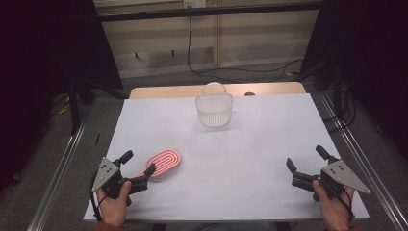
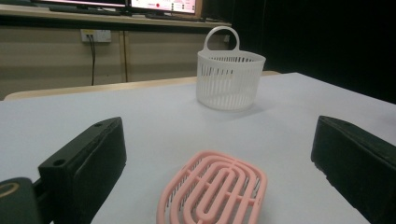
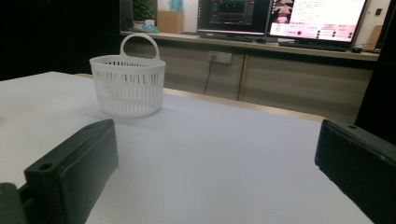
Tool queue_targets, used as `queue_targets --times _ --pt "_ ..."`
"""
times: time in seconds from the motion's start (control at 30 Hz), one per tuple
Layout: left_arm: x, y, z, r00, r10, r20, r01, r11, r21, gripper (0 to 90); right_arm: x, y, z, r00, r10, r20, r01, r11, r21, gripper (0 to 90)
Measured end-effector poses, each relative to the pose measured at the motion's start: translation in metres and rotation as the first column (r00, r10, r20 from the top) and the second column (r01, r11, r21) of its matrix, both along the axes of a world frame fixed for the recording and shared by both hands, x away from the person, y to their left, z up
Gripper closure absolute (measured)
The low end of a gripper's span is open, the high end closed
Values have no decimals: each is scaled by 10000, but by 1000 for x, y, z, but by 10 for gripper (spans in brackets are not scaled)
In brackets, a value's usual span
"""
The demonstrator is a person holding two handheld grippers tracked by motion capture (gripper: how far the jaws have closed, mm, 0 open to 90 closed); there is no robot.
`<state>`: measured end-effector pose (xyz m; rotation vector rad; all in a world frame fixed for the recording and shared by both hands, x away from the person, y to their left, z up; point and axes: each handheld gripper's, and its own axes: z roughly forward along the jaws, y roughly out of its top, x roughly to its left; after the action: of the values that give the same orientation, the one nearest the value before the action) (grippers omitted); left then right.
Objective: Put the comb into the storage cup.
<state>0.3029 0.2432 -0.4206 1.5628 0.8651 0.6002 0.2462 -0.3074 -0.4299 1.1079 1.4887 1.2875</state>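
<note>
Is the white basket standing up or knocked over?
Standing up. The white basket sits flat on the table, its handle rising above the rim at its far side.

One pink oval slotted plastic brush (image 1: pixel 165 163) at seven o'clock, one white slatted plastic basket (image 1: pixel 214 110) with handle at twelve

A lab or recording room is indicated. Well beyond the jaws, lit monitors (image 3: pixel 285 17) are set on a long counter (image 3: pixel 243 44) with wall sockets (image 3: pixel 220 57) below it. The table (image 1: pixel 269 139) ahead of the grippers is covered in white sheet, flanked by metal rails (image 1: pixel 57 168) and dark curtains (image 1: pixel 43 43), with cables (image 1: pixel 192 53) trailed over the floor.
</note>
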Motion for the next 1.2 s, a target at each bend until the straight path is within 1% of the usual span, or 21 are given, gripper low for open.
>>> queue_targets --times 0.1,0.17,0.23,0.27,0.4,0.47,0.57,0.6,0.63,0.67,0.7,0.73,0.77,0.9,0.93,1.0,1.03,1.07,1.1,1.17,1.2 --pt "0 1 1 9999 -108 4 108 9999 36 34 1 -1 -1 9999 76 -84 -75 10000 28 0" --pt "0 1 1 9999 -123 -42 123 9999 -73 34 0 -1 -1 9999 88 -110 -88 10000 21 0" --pt "0 3 1 9993 -270 -247 268 9996 -69 34 0 0 -1 9999 128 -114 -128 9999 36 0" --pt "0 4 2 9989 -332 -337 338 9993 174 34 0 0 -1 9998 152 -129 -152 9999 40 0" --pt "1 5 6 9962 -637 -596 650 9977 203 34 1 0 -2 9996 252 -128 -251 9996 85 0" --pt "3 7 9 9926 -908 -806 922 9956 137 34 1 0 -2 9994 320 -154 -317 9994 167 0" --pt "4 9 10 9912 -976 -891 1005 9945 294 39 2 1 -2 9994 303 -177 -301 9995 131 0" --pt "4 10 10 9913 -996 -855 1005 9949 63 47 2 1 -2 9994 310 -162 -308 9994 155 0" --pt "5 11 10 9906 -1056 -874 1065 9943 60 53 2 1 -2 9993 335 -141 -333 9993 147 0" --pt "6 12 12 9912 -976 -895 1006 9945 298 53 2 1 -2 9989 409 -229 -406 9991 135 0" --pt "6 12 12 9912 -976 -895 1006 9945 298 53 2 1 -2 9989 409 -229 -406 9991 135 0" --pt "8 14 13 9907 -1056 -855 1086 9936 312 53 2 2 -3 9987 426 -281 -422 9990 157 0" --pt "10 17 15 9868 -1296 -968 1341 9901 417 53 2 2 -2 9985 470 -266 -466 9988 157 0" --pt "13 21 19 9825 -1623 -916 1656 9858 292 49 2 3 -2 9982 509 -312 -504 9986 177 0" --pt "14 24 23 9809 -1724 -902 1784 9820 621 46 2 3 -2 9982 510 -330 -504 9985 207 0" --pt "14 25 24 9798 -1820 -834 1878 9799 677 44 2 3 -2 9982 498 -341 -492 9986 205 0" --pt "15 26 24 9779 -1890 -890 1946 9791 593 45 2 3 -2 9984 462 -315 -453 9986 268 0" --pt "16 26 24 9760 -1971 -927 2038 9765 695 45 2 3 -2 9984 462 -315 -453 9986 268 0" --pt "17 26 25 9766 -1925 -954 2011 9754 904 41 2 3 -2 9987 430 -286 -424 9988 237 0" --pt "24 24 25 9693 -2142 -1205 2268 9685 1030 40 3 3 -2 9983 472 -331 -464 9986 261 0" --pt "24 24 25 9693 -2142 -1205 2268 9685 1030 40 3 3 -2 9983 472 -331 -464 9986 261 0"
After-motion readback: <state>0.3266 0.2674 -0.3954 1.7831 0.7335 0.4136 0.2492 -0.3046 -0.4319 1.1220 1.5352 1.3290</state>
